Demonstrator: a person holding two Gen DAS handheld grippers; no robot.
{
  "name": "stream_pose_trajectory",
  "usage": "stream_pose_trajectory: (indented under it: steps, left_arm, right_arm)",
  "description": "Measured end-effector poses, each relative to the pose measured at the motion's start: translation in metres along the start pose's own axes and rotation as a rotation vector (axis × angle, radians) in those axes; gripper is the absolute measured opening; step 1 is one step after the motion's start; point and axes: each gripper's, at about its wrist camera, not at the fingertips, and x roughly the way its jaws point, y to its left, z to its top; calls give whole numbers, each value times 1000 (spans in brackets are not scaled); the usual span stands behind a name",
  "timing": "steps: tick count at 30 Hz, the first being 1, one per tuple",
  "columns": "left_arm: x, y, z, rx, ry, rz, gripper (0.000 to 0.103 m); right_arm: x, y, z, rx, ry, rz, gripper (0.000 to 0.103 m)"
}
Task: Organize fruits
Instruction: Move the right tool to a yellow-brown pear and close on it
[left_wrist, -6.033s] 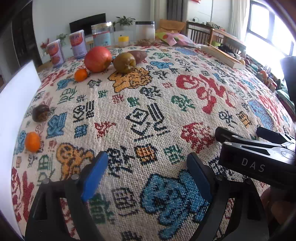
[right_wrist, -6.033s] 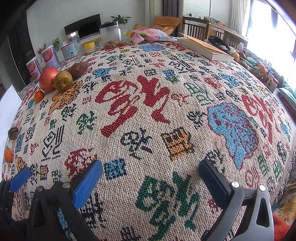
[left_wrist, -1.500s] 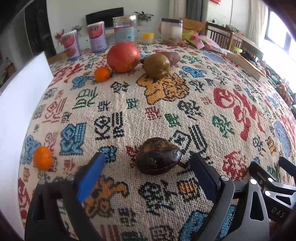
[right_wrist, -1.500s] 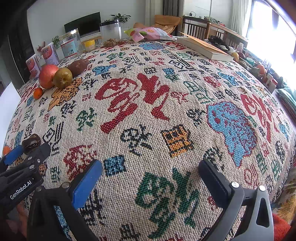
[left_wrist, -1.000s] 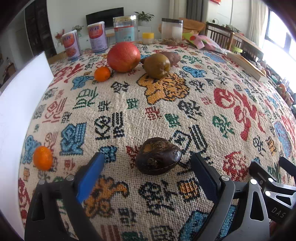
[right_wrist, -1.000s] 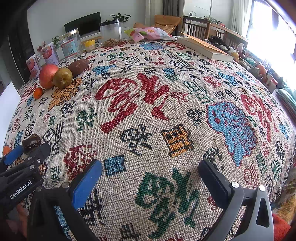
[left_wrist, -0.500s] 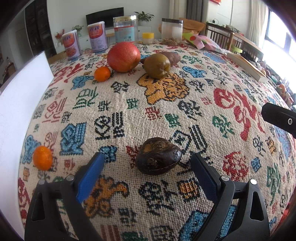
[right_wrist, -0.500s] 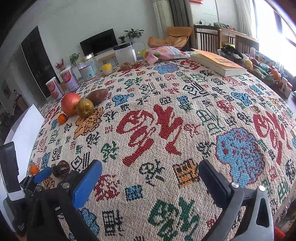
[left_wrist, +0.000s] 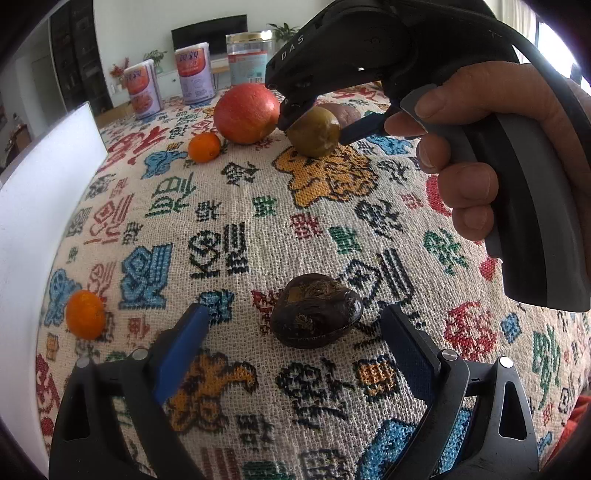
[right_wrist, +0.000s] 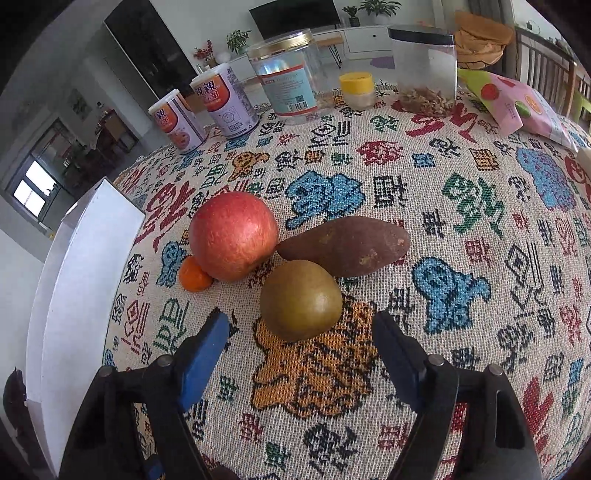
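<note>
Right wrist view, right tool (right_wrist: 299, 334) newly straddling pear (right_wrist: 301, 304)

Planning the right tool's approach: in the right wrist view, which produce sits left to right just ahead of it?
Small orange → red apple → brown pear → sweet potato.

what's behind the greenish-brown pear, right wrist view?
Behind the pear lies a sweet potato on its side, with a red apple to its left. The pear covers the potato's lower near edge; whether the two touch cannot be seen.
</note>
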Motion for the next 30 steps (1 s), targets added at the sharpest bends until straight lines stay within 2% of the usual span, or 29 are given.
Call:
stream_pose_trajectory:
  steps: [1, 2, 7, 11, 15, 18, 21, 23, 26, 28, 30]
  left_arm:
    - [0, 0, 0, 0, 0, 0, 95]
    - [0, 0, 0, 0, 0, 0, 95]
    - [0, 0, 0, 0, 0, 0, 95]
    - [0, 0, 0, 0, 0, 0, 95]
    - [0, 0, 0, 0, 0, 0, 95]
    - [0, 0, 0, 0, 0, 0, 95]
    - [0, 0, 0, 0, 0, 0, 95]
    - [0, 0, 0, 0, 0, 0, 95]
    - [0, 0, 0, 0, 0, 0, 95]
    - [0, 0, 0, 0, 0, 1, 95]
    - [0, 0, 0, -1, 0, -2, 95]
  right_arm:
    - [5, -2, 1, 13, 8, 8, 53]
    - [7, -2, 1, 20, 12, 13, 50]
    - [-19, -14, -21, 16, 11, 40, 50]
    - [-67, -42, -62, 34, 5, 10, 50]
    - [-112, -63, -127, 66, -71, -129, 50]
    - [-122, -64, -168, 110, -120, -229, 50]
    - [-127, -63, -193, 112, -184, -275, 50]
    - [-124, -60, -197, 103, -181, -302, 50]
    - [-120, -59, -197, 91, -177, -313, 53]
    - [-118, -58, -197, 88, -180, -301, 59]
    - [-117, -57, -198, 86, -180, -295, 69]
